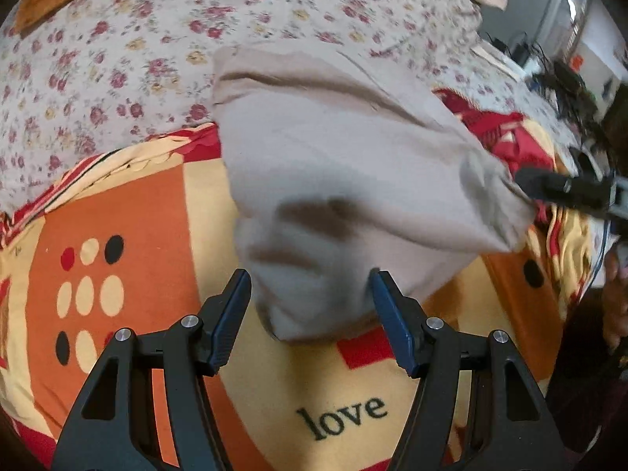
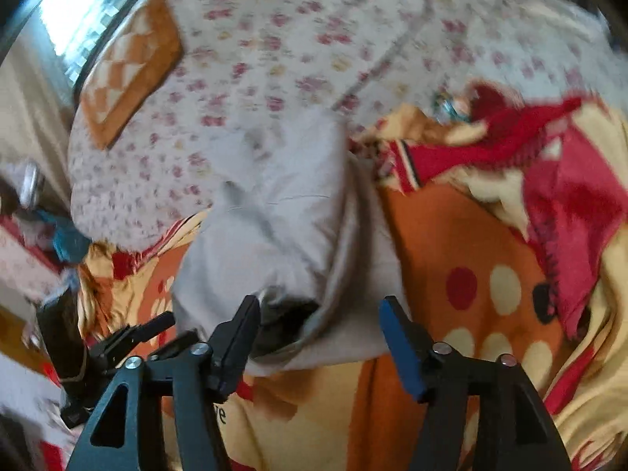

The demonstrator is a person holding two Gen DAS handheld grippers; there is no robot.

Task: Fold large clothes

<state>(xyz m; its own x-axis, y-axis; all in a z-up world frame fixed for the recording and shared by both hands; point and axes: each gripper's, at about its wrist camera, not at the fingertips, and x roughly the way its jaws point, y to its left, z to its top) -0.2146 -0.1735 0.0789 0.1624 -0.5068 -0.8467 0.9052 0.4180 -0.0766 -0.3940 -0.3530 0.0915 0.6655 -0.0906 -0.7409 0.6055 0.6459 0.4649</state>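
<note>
The beige garment (image 1: 333, 180) sits bunched on the orange patterned blanket (image 1: 129, 216), just above the word "love" (image 1: 341, 418), only partly folded I'd say. Left gripper (image 1: 312, 294) hangs over the garment's near end, jaws wide, pads not pinching anything. Right gripper (image 2: 318, 325) is also spread apart, cloth between its 2 fingers but no grip that I can see. Next move probably needs both to pinch an edge and fold it over flat.

Daylight from a bright window (image 2: 78, 27); right view motion-blurred, fisheye edges warped.
</note>
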